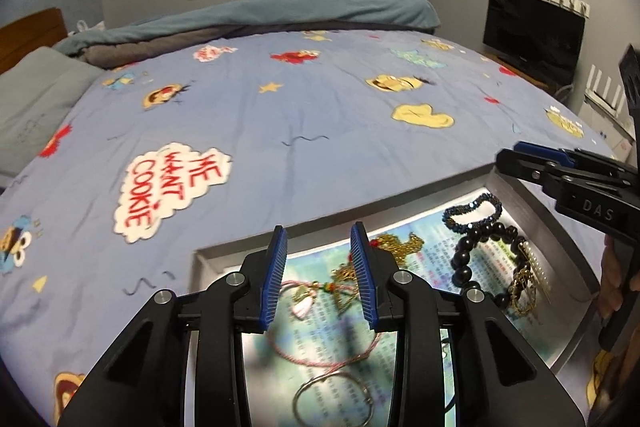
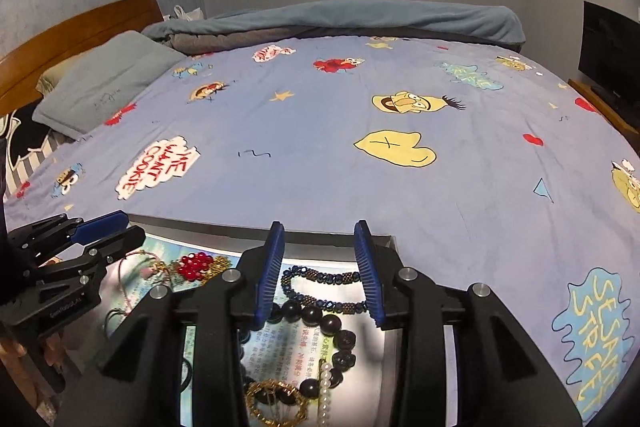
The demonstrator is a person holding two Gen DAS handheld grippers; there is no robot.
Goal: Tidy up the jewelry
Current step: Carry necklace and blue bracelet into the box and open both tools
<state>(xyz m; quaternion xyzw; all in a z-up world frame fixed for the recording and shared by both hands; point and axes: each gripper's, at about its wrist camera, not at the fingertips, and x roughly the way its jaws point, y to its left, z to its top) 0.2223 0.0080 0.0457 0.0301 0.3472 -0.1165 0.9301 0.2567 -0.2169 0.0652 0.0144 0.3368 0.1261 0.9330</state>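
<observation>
Your left gripper point(image 1: 320, 275) hangs partly open and holds nothing; your right gripper point(image 2: 322, 269) is also partly open and empty. Both are over the grey tray point(image 1: 532, 203) on the bed. Under the right one lie the blue beaded bracelet point(image 2: 320, 291) and the black bead bracelet point(image 2: 324, 323); nearer you lies the pearl strand point(image 2: 325, 395), long axis pointing away from you. Beads are probably hard and smooth, so pinch across the string. Under the left one, the pink cord point(image 1: 304, 359) looks light and limp and would droop.
</observation>
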